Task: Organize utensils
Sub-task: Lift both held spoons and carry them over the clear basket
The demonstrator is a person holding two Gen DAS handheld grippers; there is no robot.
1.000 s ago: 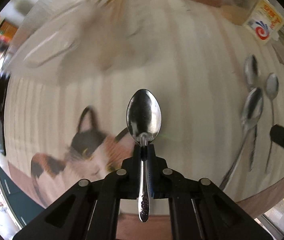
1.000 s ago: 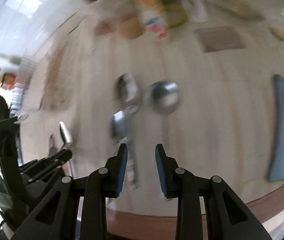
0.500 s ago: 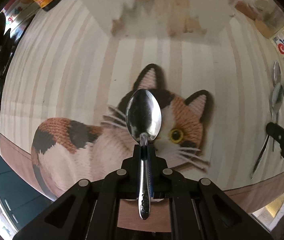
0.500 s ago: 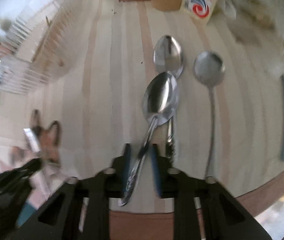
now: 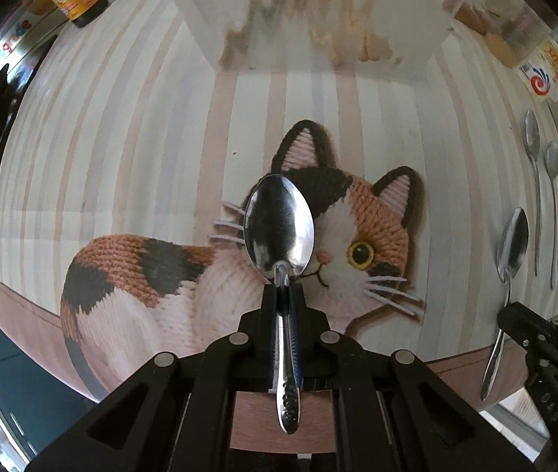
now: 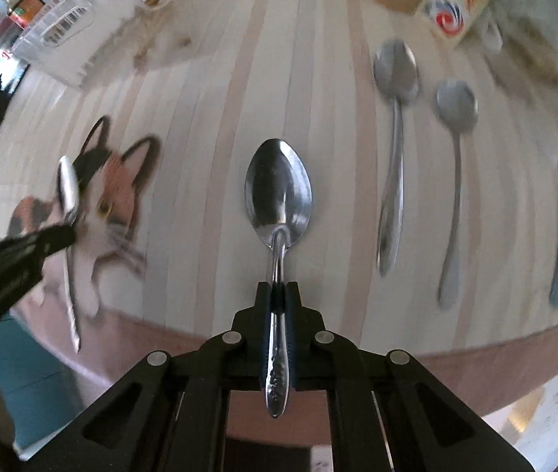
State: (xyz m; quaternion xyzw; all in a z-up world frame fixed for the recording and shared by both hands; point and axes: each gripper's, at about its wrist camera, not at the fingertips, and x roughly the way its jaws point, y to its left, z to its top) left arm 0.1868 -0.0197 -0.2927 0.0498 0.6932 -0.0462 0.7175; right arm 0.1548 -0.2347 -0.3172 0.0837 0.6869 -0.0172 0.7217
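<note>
Left tongs (image 5: pixel 283 299) clamped on a spoon (image 5: pixel 279 228) by the neck, bowl forward, over the cat mat (image 5: pixel 357 244); right tongs (image 6: pixel 277 295) closing on a second spoon (image 6: pixel 279 192) above the tabletop (image 6: pixel 208 126), two more spoons (image 6: pixel 395 74) lying to its right. Judgement: carry both level, then lower handle-first. Clear basket (image 5: pixel 216 27) beyond the mat holds what look like chopsticks.

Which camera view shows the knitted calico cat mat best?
The left wrist view: the knitted calico cat mat lies sharp and nearly whole there, though the held spoon hides part of its face. The right wrist view shows it blurred at the left edge.
</note>
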